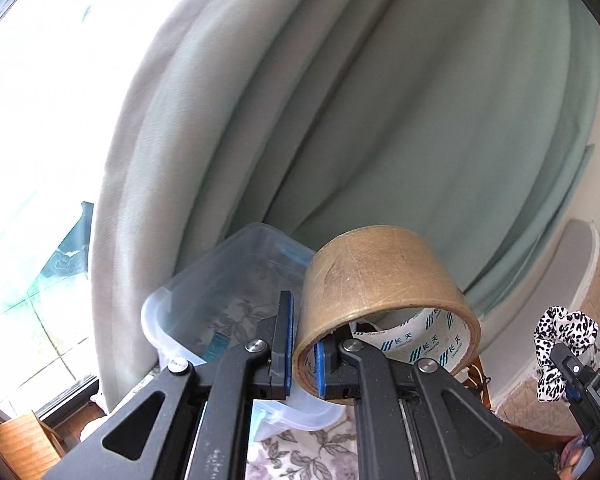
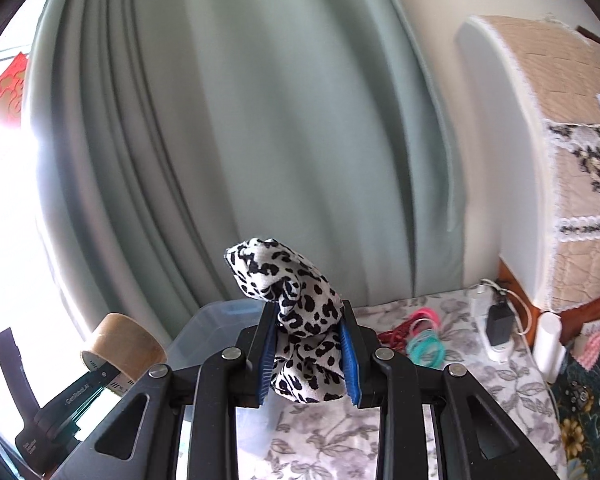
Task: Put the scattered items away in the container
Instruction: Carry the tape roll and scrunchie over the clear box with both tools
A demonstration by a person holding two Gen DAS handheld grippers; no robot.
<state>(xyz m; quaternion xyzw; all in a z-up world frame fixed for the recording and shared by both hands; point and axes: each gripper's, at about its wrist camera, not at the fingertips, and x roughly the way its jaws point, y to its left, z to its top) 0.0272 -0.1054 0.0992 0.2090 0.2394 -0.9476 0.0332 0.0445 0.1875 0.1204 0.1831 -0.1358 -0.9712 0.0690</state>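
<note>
Left tool (image 1: pixel 303 364): you've got it pinched tight on the wall of the brown packing tape roll (image 1: pixel 384 280), one pad inside the core, one outside.
Right tool (image 2: pixel 309 356): your pads grip the leopard-print scrunchie (image 2: pixel 296 304), bunched up between them.
Container: the clear plastic box (image 1: pixel 220 280) sits just ahead, below the tape, on the floral-clothed bench (image 2: pixel 440 364).
Still out: pink and teal hair ties (image 2: pixel 426 336) lie on the cloth to your right.

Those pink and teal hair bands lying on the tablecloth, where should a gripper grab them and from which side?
Grip the overlapping hair bands across their thin loops where they bunch, coming from above. They lie flat on the tablecloth, so a side approach probably finds no edge; watch the red cord beside them.
</note>
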